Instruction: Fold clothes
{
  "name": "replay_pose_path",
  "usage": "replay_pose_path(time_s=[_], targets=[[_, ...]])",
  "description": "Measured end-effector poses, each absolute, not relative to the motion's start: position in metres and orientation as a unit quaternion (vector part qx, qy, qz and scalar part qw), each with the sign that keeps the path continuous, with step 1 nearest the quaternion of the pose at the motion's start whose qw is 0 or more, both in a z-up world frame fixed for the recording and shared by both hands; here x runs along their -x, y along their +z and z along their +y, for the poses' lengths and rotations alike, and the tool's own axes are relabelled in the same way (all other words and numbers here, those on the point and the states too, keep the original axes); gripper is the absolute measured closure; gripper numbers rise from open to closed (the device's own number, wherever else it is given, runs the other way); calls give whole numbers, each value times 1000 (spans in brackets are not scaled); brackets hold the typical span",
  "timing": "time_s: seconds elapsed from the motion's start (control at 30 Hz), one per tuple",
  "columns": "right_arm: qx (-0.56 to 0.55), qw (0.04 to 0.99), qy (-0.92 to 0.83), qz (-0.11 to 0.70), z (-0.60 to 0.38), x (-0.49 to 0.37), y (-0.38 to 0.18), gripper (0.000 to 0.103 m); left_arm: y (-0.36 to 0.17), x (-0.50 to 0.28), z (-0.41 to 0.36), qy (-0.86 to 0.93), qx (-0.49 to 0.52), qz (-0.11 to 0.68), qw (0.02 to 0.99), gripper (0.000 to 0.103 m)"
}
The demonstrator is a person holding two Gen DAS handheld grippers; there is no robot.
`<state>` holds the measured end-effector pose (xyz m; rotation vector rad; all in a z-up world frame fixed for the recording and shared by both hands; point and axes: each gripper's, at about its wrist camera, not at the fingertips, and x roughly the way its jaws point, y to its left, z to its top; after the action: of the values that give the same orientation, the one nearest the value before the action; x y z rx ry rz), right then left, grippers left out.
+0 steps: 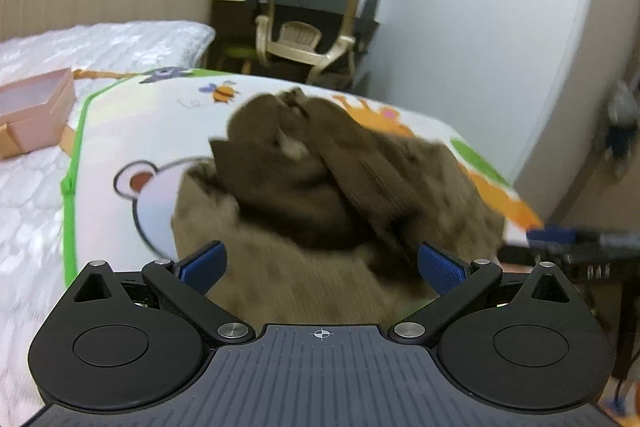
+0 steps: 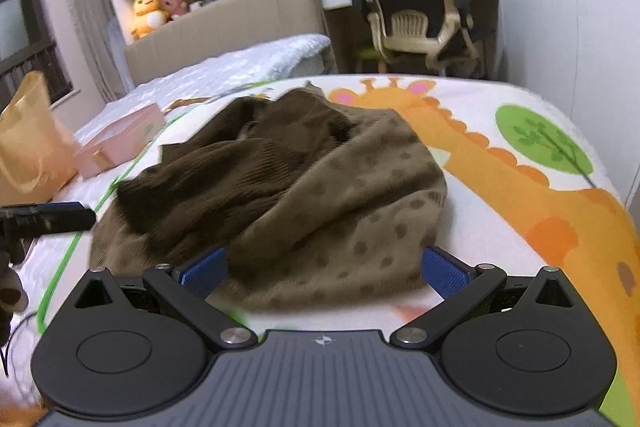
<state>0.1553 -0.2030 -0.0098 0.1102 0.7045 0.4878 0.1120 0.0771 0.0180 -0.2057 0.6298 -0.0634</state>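
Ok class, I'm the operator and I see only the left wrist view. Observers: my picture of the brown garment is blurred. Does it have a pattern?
Observer: Yes. In the right wrist view, the lighter part of the brown knitted garment has darker round dots.
Operator: What is beyond the pink box, past my left edge?
Observer: A yellow-orange bag stands beside the pink cardboard box.
Operator: I see the right gripper only side-on. Are its jaws open?
Observer: Yes. The right gripper has its jaws wide apart at the garment's near edge, and they are not closed on the cloth.
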Motion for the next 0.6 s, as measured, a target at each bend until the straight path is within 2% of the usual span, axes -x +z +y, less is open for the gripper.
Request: replay_pose_path(time_s=[0.2,0.4,0.53,0.6], targets=[[-132,879,211,407,-221,-194,-42,0,8,-187,117,-21,143,330,933,0],[-189,876,213,389,-234,-189,-48,0,-12,-231,154,-25,193,349,917,0],[-96,889,223,388,-214,-191,-38,0,-37,-237,171,-28,227,381,896,0],[-51,918,222,324,-207,-185,-20,0,-37,-230,173,-43,224,371,900,0]])
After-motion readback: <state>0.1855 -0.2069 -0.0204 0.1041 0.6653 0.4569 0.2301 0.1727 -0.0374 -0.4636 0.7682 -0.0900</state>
